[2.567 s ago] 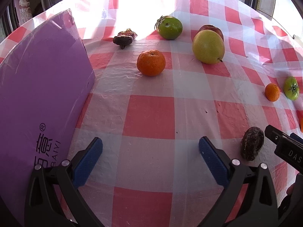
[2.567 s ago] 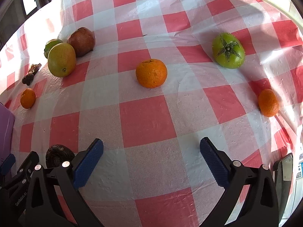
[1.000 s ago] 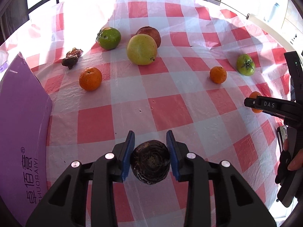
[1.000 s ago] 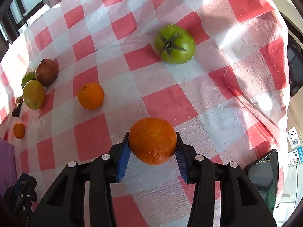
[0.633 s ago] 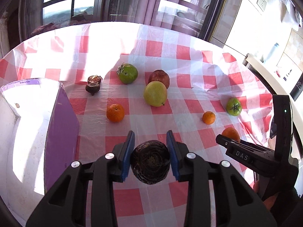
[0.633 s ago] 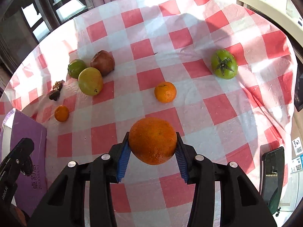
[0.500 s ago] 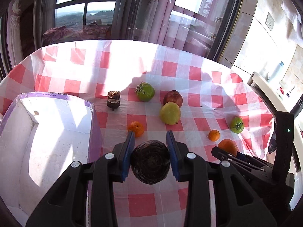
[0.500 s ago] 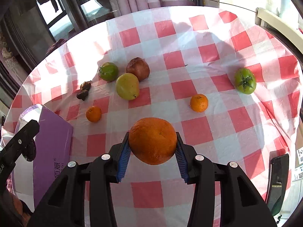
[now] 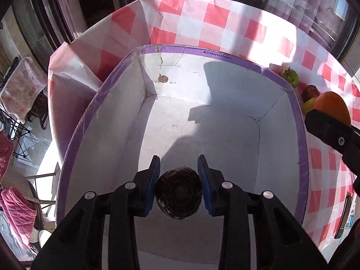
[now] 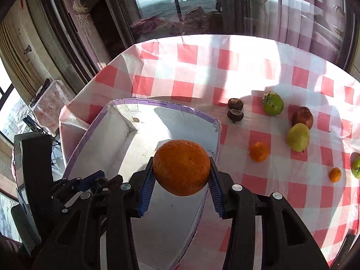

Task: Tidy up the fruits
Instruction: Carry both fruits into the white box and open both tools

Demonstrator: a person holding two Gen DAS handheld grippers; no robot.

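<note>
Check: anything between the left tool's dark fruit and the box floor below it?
Nothing. In the left wrist view the stretch under the dark fruit is bare white box floor.

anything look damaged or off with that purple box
Yes: the purple box is worn. Its white lining is cracked and torn along the far wall near the corner, with a small brown patch just below. Nothing has spilled, and the box holds no fruit yet.

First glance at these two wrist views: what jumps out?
The big round orange, clamped in the right gripper over the near edge of the purple-rimmed white cardboard box. Next, the dark wrinkled round fruit pinched in the left gripper above the box's bare white floor. Loose fruit sits right of the box on the red-and-white checked tablecloth.
</note>
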